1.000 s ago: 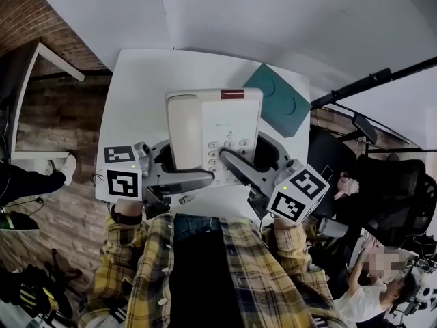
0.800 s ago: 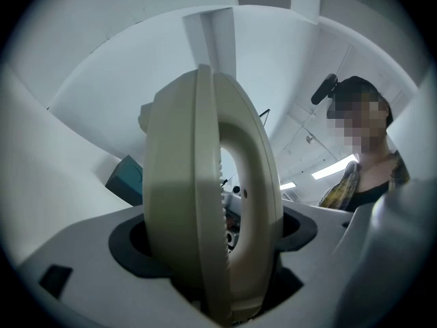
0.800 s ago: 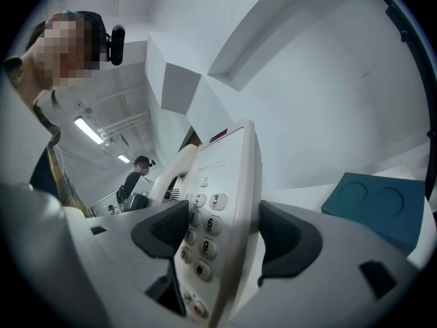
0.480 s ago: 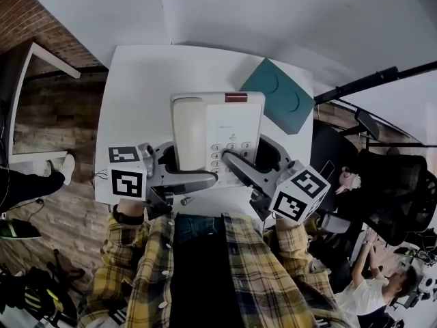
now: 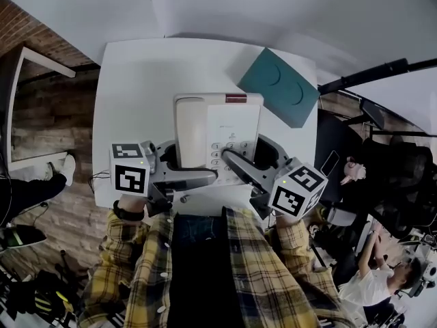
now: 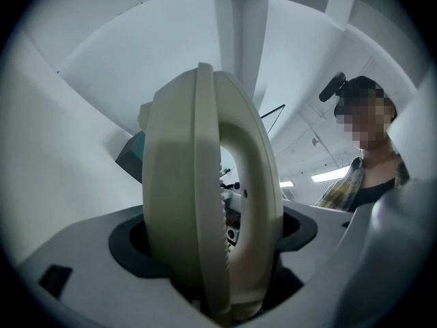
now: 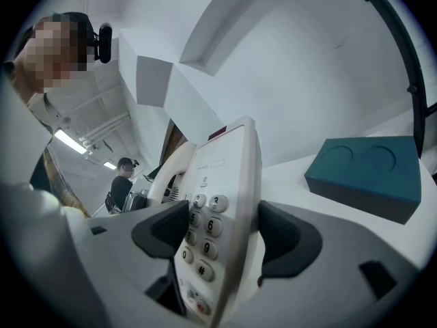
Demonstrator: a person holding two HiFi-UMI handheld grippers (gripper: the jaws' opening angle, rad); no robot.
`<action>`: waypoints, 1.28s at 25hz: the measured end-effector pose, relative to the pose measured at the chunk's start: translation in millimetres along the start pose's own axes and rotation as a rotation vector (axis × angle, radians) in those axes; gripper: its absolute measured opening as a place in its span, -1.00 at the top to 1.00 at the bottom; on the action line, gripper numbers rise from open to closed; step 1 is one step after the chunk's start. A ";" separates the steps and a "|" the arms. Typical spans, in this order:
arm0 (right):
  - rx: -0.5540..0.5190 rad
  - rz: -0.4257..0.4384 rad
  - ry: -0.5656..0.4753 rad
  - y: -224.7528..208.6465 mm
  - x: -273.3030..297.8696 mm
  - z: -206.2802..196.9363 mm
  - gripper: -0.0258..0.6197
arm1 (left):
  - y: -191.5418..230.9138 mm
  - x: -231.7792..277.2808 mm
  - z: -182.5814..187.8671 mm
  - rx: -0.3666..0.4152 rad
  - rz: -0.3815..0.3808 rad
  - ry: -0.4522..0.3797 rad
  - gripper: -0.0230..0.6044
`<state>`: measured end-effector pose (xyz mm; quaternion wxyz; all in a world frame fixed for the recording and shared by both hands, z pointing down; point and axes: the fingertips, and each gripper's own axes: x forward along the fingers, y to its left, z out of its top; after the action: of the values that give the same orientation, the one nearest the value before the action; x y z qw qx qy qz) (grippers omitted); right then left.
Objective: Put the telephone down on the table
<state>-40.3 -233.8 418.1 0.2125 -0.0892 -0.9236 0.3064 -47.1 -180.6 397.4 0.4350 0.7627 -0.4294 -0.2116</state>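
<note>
A cream desk telephone, with its handset on the left and its keypad on the right, lies flat over the white table. My left gripper is shut on its handset side, and the handset fills the gap between the jaws. My right gripper is shut on the keypad side, with the black pads pressing the telephone body. I cannot tell whether the telephone's underside touches the table.
A teal box lies at the table's far right corner, close behind the telephone; in the right gripper view the teal box is to the right. A black pole and a black chair stand right of the table. Wood floor lies on the left.
The telephone, still held from both sides, has come slightly toward the table's near edge and looks a little smaller, as if lowered. Both grippers moved with it.
</note>
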 end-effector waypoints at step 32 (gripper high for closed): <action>0.222 -0.137 0.131 -86.5 25.2 -75.8 0.00 | 100.4 26.6 -46.1 -0.303 -0.038 0.025 -0.42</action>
<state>-31.9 -255.2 533.5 0.3014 -0.0219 -0.8721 0.3849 -47.9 -206.1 508.1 0.5462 0.6988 -0.3727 -0.2728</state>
